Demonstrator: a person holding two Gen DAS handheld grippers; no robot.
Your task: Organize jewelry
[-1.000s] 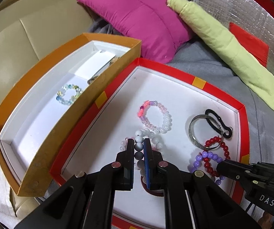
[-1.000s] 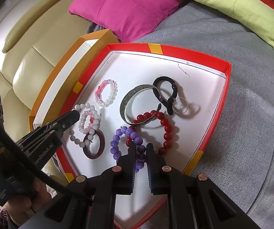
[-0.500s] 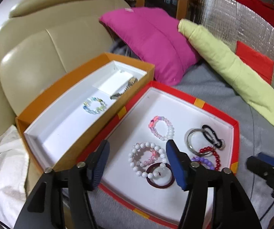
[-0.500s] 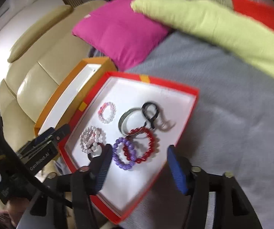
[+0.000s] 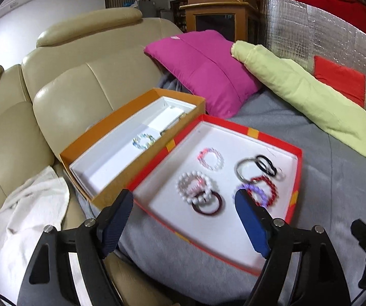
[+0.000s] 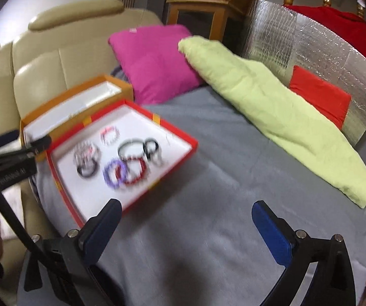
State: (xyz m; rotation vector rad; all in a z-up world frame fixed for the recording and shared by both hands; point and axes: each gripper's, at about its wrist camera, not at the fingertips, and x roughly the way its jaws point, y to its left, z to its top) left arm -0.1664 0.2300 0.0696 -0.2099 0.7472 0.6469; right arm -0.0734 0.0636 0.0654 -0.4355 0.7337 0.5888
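A soft grey blanket covers the seat. On it lies a flat red cardboard tray, long side running from near left to far right. An orange box touches its left wall, pointing the same way. Round bead bracelets lie flat in the tray. Left gripper and right gripper are spread wide, holding nothing.

Even indoor light, fisheye-warped edges, right view motion-blurred.
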